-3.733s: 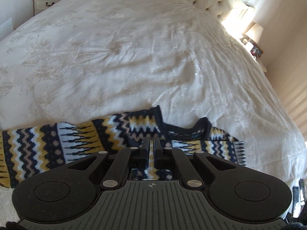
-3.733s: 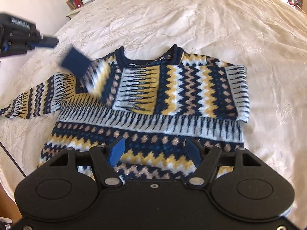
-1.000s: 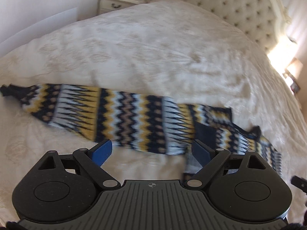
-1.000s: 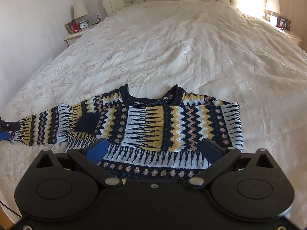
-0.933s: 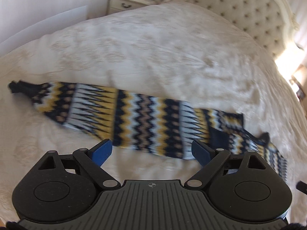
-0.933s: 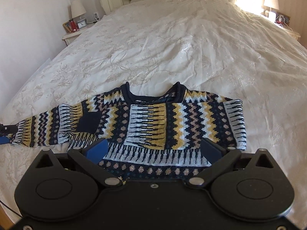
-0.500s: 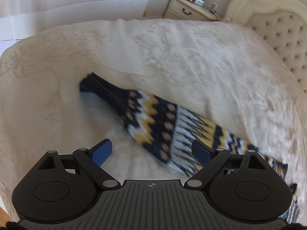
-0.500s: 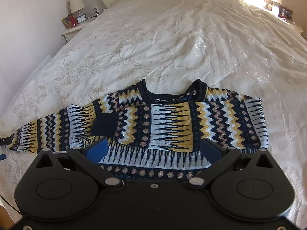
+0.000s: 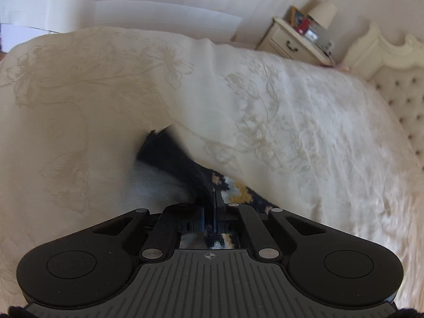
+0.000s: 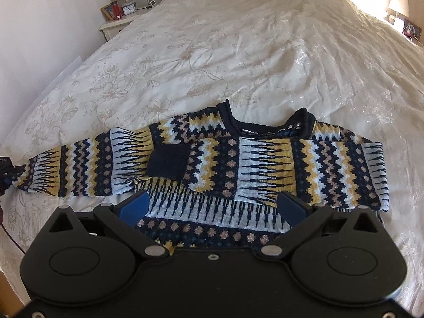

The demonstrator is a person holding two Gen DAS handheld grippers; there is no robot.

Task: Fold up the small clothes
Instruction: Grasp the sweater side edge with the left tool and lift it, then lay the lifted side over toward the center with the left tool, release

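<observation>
A navy, yellow and white patterned sweater [image 10: 265, 164] lies flat on the bed, neck away from me. Its right sleeve is folded across the chest. Its left sleeve [image 10: 79, 172] stretches out to the left. My left gripper [image 9: 212, 198] is shut on that sleeve near its navy cuff [image 9: 169, 156]; it also shows at the left edge of the right wrist view [image 10: 5, 169]. My right gripper [image 10: 212, 206] is open and empty, hovering over the sweater's lower body.
The cream embroidered bedspread [image 10: 238, 53] covers the whole bed. A nightstand [image 9: 294, 42] with a lamp and clock stands at the bed's left by the tufted headboard [image 9: 402, 84]. A second lamp [image 10: 397, 0] stands at the far right.
My left gripper travelled left along the outstretched sleeve to its cuff end and shut on it. My right gripper stayed open above the sweater's body, drifting slightly closer.
</observation>
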